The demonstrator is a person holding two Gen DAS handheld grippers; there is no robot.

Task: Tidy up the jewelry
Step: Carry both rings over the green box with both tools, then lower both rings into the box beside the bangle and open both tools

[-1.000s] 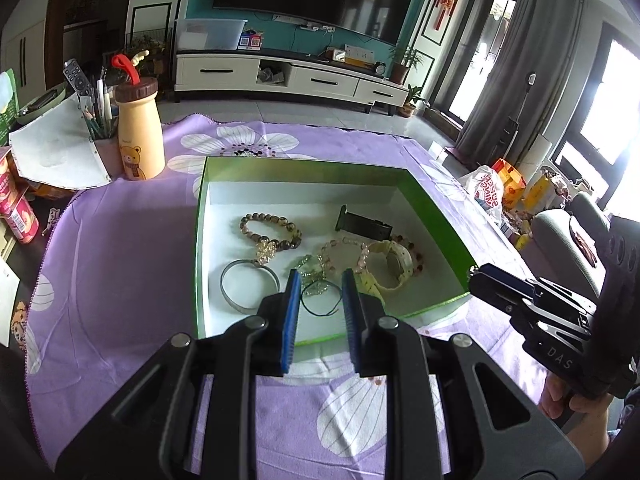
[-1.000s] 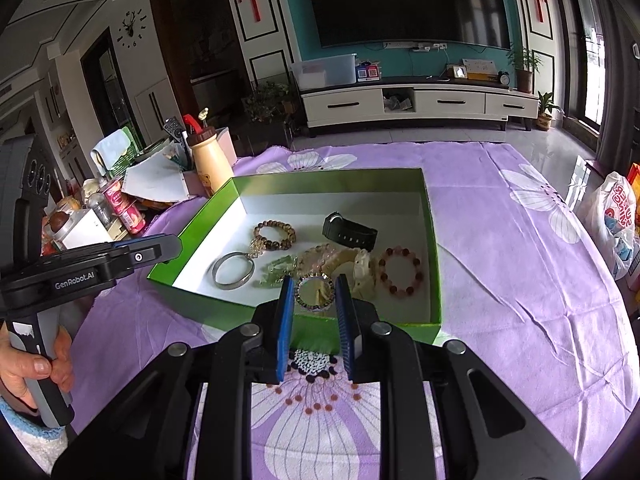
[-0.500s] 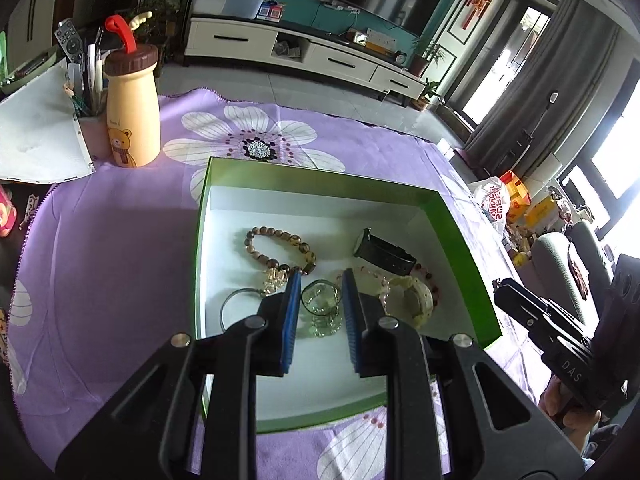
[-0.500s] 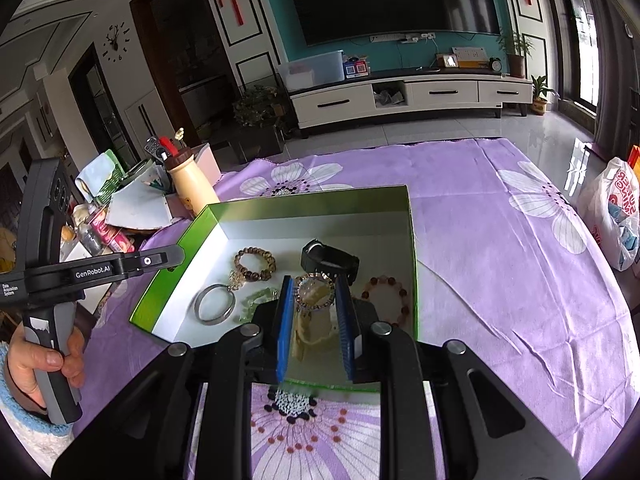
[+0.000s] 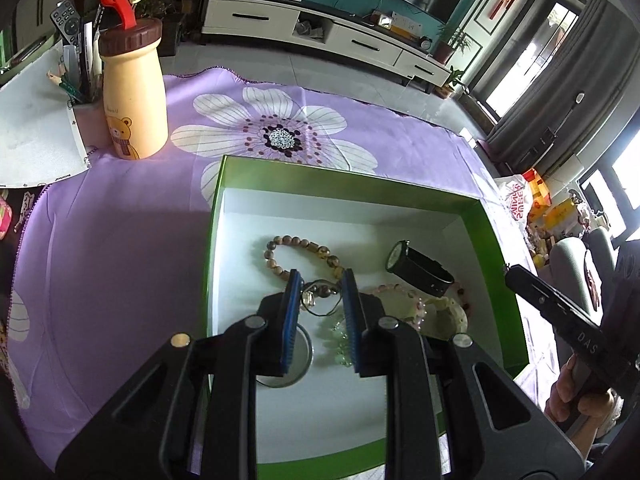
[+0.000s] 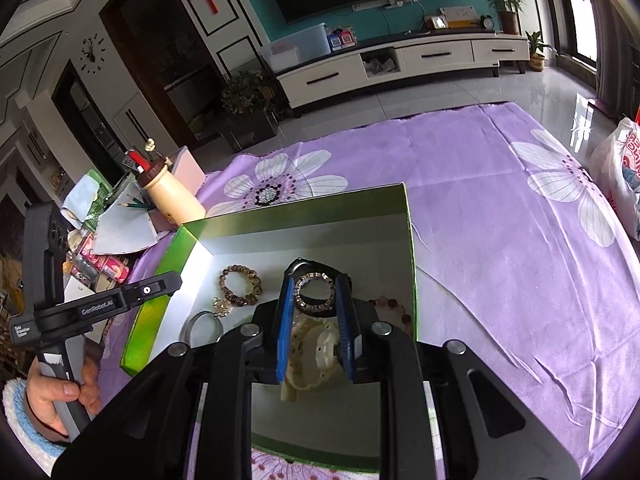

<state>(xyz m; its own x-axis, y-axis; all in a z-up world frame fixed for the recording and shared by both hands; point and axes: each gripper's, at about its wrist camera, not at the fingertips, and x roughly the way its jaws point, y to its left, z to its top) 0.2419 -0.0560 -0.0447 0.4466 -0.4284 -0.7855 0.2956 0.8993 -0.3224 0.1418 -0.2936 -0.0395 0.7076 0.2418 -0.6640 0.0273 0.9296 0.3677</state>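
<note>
A green box (image 5: 216,216) with a white inside lies on the purple cloth. In it are a brown bead bracelet (image 5: 280,240), a black watch (image 5: 420,268), a silver bangle (image 5: 306,356), pale green crystals (image 5: 338,344), pink beads (image 5: 384,289) and a cream piece (image 5: 448,316). My left gripper (image 5: 320,294) hangs over the box's middle, shut on a thin dark hoop with a small charm (image 5: 310,298). Over the box's near right part, my right gripper (image 6: 315,284) is shut on a brown beaded ring bracelet (image 6: 298,292), above the black watch (image 6: 304,266) and cream piece (image 6: 316,356).
A cream bear bottle (image 5: 134,92), a pen cup with a remote (image 5: 80,80) and white paper (image 5: 32,128) stand at the far left. Snack packs (image 6: 104,264) crowd the left edge. A plastic bag (image 6: 624,176) sits far right. Purple flowered cloth (image 6: 500,240) spreads right of the box.
Both grippers have moved forward from the box's near edge to over its inside. Each keeps its bracelet between the pads. The left one has also sunk a little.
</note>
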